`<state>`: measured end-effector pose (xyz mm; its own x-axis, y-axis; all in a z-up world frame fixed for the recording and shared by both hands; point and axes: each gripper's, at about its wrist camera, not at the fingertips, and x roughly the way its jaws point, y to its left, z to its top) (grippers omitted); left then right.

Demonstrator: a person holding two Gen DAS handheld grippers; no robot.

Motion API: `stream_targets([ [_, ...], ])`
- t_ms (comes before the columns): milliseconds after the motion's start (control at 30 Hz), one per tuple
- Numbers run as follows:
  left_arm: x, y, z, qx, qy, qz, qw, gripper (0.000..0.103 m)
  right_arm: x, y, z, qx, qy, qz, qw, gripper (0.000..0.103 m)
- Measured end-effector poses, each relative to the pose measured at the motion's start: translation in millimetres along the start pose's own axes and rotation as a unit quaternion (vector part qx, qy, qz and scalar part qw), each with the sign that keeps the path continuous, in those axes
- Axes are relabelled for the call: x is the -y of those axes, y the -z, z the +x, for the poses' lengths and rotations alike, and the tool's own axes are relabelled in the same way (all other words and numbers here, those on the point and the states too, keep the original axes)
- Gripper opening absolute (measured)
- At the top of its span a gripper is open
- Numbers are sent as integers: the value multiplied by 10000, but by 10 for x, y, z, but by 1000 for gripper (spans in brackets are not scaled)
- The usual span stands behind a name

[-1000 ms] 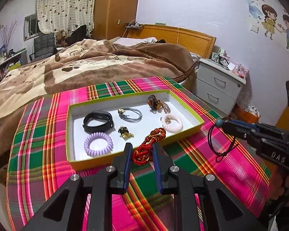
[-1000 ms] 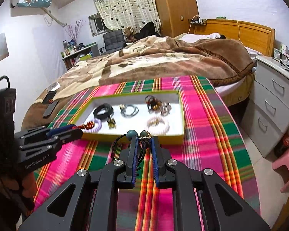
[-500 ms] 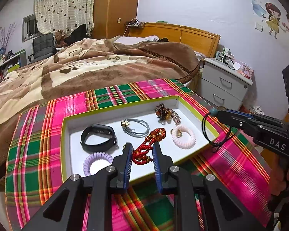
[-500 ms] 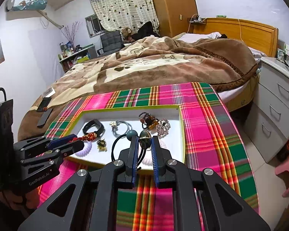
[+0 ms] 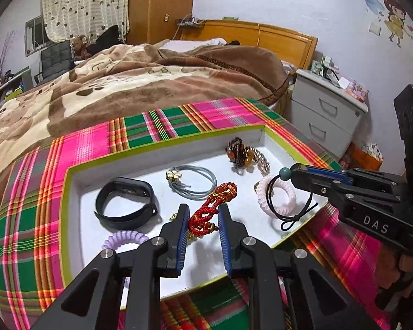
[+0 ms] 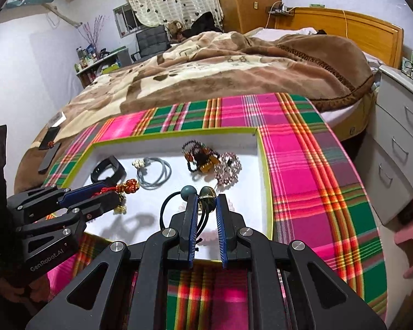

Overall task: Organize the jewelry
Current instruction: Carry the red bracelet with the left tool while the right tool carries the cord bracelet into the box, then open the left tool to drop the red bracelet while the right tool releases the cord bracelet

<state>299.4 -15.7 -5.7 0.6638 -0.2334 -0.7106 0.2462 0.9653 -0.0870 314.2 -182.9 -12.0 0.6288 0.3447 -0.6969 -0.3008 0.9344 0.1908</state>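
- The tray [image 5: 68, 192] lies on the tablecloth [image 5: 82, 143], the bed [image 5: 124, 82] beyond at 12 o'clock.
- In the tray: wristband [image 5: 124, 203] at 9 o'clock, bead cluster [image 5: 242, 154] at 1 o'clock.
- The nightstand [image 5: 325, 110] stands at 2 o'clock.

One tray [image 5: 278, 141] holds two coil hair ties [image 5: 278, 194], one black wristband [image 5: 124, 202], one grey hair tie [image 5: 192, 178] (centre), one beaded clump [image 5: 242, 154].

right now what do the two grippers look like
Both are matte black plastic with silver screws and ribbed blue pads lining the jaws. The left gripper reads "GenRobot.AI" in white on its side; the right gripper reads "DAS". A black cable loops above the left one.
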Motion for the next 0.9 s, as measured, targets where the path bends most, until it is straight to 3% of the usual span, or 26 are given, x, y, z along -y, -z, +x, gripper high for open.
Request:
stream_targets([
  [433,122,14,192,-297,29,232,9993,21,0,95,122,-257,-2,-99,9996,14],
  [733,133,17,192,-305,27,236,9993,21,11,94,142,-301,18,-96,9995,14],
  [900,124,40,149,-261,37,213,9994,21,29,107,85,-246,-3,-36,9997,19],
])
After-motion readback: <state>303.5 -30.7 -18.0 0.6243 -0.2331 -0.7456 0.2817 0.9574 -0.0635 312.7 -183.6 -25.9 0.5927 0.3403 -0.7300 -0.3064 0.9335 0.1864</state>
